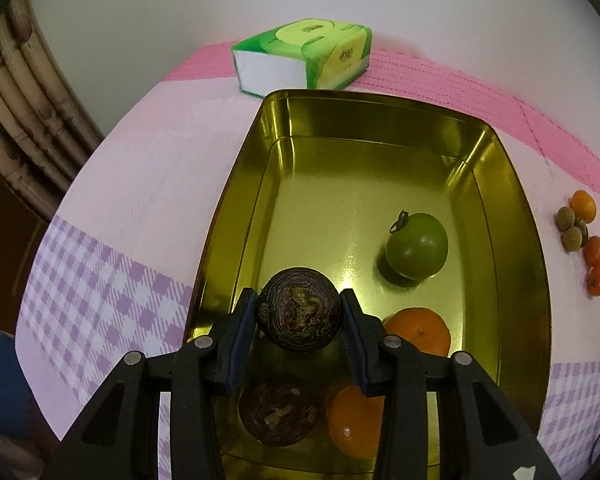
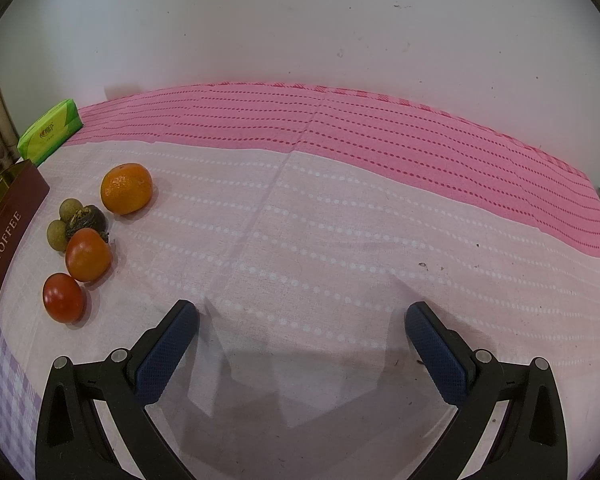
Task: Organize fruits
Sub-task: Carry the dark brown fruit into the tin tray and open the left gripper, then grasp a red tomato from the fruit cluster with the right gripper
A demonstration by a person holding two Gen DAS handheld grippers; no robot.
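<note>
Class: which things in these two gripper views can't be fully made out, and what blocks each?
- Left wrist view: orange fruit in the gold metal tin, part-hidden by the left gripper holding a dark brown round fruit.
- Right wrist view: dark round fruit, masked by red-orange tomato.
- Tin's maroon lettered side: frame edge crops it.

In the left wrist view, a gold rectangular metal tin (image 1: 236, 184) fills the centre of the frame on a pink and lilac checked tablecloth (image 1: 148, 184). Above it, at upper centre, lies a green and white tissue pack (image 1: 300, 56). Inside the tin, a green round tomato (image 1: 417, 246) sits right of centre, with an orange mandarin (image 1: 418, 330) below it. A dark brown ridged round fruit (image 1: 299, 314) is at lower centre, between the left gripper (image 1: 300, 312) fingers. At the right edge, outside the tin, small fruits (image 1: 582, 236) cluster on the cloth.
</note>
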